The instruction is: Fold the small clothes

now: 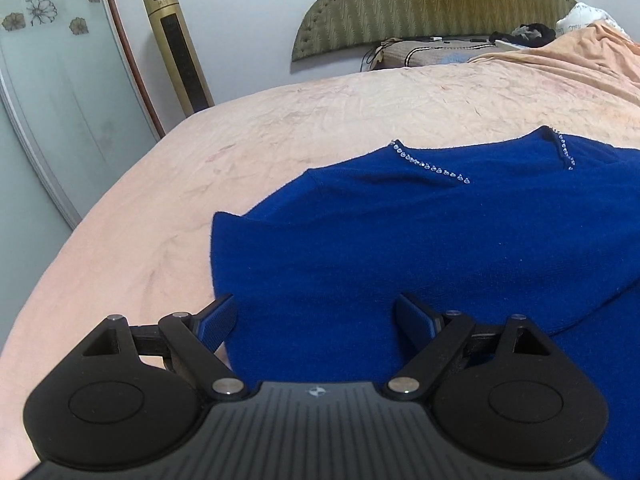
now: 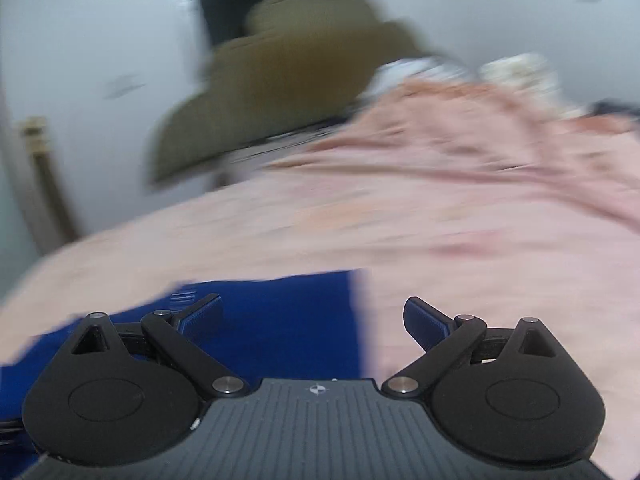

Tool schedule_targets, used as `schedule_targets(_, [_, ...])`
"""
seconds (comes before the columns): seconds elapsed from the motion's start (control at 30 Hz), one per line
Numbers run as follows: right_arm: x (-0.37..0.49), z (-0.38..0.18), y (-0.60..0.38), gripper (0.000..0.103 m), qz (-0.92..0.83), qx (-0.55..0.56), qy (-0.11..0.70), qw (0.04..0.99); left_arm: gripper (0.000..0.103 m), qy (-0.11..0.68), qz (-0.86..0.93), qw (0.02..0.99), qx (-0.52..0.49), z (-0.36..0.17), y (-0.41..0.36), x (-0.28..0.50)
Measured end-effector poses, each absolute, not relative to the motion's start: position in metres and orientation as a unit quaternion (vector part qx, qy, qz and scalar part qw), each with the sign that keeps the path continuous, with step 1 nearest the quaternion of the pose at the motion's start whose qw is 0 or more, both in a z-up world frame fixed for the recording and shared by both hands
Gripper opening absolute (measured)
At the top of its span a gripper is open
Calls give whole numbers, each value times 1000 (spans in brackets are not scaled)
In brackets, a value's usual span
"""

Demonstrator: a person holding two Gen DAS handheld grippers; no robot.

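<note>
Blue knit sweater [image 1: 400,248] lies flat on the bed [image 1: 168,184], on the peach bedspread. Neckline, trimmed with a row of small clear beads [image 1: 432,165], sits at the far end toward the headboard [image 1: 432,4]; the body runs back toward the camera, so the long axis goes roughly near-to-far, skewed a bit to the right in the left wrist view. One shoulder corner shows at the sweater's left edge; the right side runs out of frame.

Left gripper [image 1: 316,322]: fingers spread wide, nothing pinched. Sweater fabric fills the gap between them and lies below. Left finger [image 1: 218,322] sits right at the sweater's left edge, over the line where blue meets bedspread; right finger [image 1: 414,320] is over the blue fabric. Contact with the cloth can't be judged from this angle.

Right gripper [image 2: 312,322] (view heavily motion-blurred): fingers spread, nothing pinched. The sweater [image 2: 280,320] occupies the lower left, its right edge falling inside the gap. Left finger [image 2: 200,318] is over blue fabric; right finger [image 2: 426,326] is over bare bedspread, clear of the sweater.

Background: gold tower unit [image 1: 176,48] against the wall, frosted glass door with flower decals [image 1: 44,12] at left, dark clutter by the pillows at the far right.
</note>
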State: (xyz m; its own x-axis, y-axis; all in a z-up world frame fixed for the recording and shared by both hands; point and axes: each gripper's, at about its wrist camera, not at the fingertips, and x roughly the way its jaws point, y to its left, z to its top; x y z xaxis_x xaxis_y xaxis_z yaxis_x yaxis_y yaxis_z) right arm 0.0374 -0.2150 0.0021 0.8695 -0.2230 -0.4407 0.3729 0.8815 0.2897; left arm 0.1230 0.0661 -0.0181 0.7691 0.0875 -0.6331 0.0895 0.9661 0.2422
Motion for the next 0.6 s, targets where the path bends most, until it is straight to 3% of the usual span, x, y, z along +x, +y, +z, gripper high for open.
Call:
schedule_targets(0.17, [73,-18,-227,94,-98,229,242,938,87,318,7,938,140,-4,68,112])
schedule_targets(0.3, [92,-31,-241,70,-46,227,279,932,87,307,12,941,143,3,65,114])
schedule_targets(0.5, [95,-30,-220,7,-31,139,308,941,87,296,17,943,151,7,51,120])
schedule_targets(0.6, [85,-17,-227,7,-42,145,278,949,87,283,23,947,148,13,46,126])
